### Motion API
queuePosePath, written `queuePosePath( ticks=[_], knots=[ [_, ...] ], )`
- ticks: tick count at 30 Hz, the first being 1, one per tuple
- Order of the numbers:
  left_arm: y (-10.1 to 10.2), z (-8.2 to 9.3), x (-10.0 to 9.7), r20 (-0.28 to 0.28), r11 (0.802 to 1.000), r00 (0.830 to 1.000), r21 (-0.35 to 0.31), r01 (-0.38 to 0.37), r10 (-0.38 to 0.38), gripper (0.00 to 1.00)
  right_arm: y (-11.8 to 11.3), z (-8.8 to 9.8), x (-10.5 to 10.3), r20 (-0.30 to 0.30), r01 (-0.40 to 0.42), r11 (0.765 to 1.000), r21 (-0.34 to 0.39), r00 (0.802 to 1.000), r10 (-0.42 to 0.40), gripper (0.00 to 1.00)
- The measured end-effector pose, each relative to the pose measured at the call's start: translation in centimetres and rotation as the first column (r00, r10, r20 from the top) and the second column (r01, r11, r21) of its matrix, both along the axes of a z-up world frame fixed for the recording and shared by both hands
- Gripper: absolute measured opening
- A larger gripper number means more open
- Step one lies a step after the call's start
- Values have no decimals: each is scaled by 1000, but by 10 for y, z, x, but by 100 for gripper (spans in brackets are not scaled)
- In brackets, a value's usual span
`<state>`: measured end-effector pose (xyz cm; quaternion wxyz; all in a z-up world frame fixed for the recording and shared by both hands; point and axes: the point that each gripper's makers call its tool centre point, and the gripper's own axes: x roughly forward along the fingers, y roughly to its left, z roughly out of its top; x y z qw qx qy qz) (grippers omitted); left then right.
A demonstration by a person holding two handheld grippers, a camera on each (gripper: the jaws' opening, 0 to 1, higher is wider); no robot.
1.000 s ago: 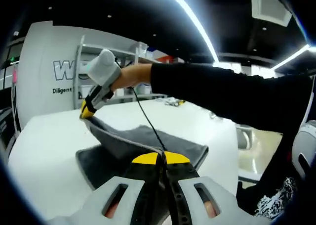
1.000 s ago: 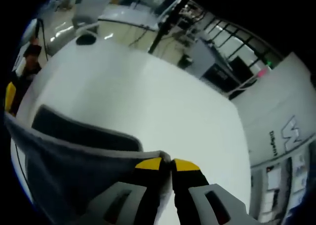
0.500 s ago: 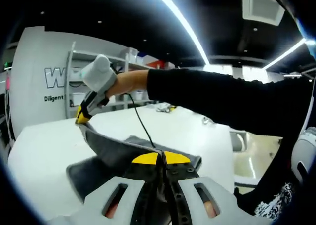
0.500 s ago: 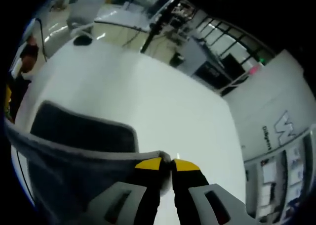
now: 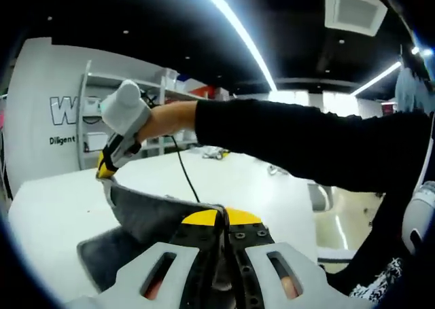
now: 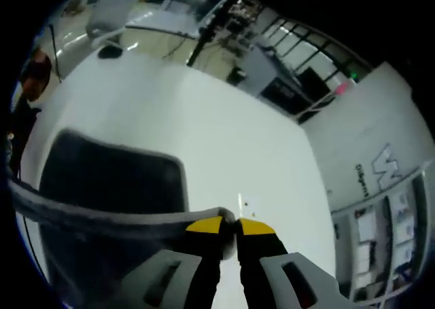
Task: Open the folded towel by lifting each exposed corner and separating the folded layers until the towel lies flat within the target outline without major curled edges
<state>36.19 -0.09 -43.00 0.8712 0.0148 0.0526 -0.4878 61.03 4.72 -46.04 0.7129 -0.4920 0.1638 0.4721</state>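
Dark grey terry towel (image 5: 146,217) is pinched at one corner between the closed yellow-tipped jaws of the left gripper (image 5: 221,217) and at another by the right gripper (image 6: 230,225), also clamped; its upper layer is held raised above the white table (image 6: 224,146).

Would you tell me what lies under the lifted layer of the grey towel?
Under the lifted layer lies the towel's lower layer, dark grey, flat on the white table. The table beneath that layer is covered.
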Motion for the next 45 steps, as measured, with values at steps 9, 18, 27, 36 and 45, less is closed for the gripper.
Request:
queuePosePath(
  ticks=[9,18,27,36,45],
  knots=[
    [-13,16,-2,57,998,998,-53,19,-16,0,-26,5,-1,7,36,999,1,999,-36,3],
    [-25,18,-2,66,998,997,-51,40,-37,0,-40,10,1,4,82,996,35,997,-82,3],
    [-41,26,-2,77,997,995,-45,66,-63,0,-67,17,3,7,124,991,43,992,-124,3],
    [-72,31,-4,88,991,989,-49,123,-118,0,-99,26,1,27,160,986,36,987,-161,3],
    [-94,35,-5,97,987,985,-49,151,-145,0,-124,29,2,34,187,982,34,982,-188,3]
  ],
)
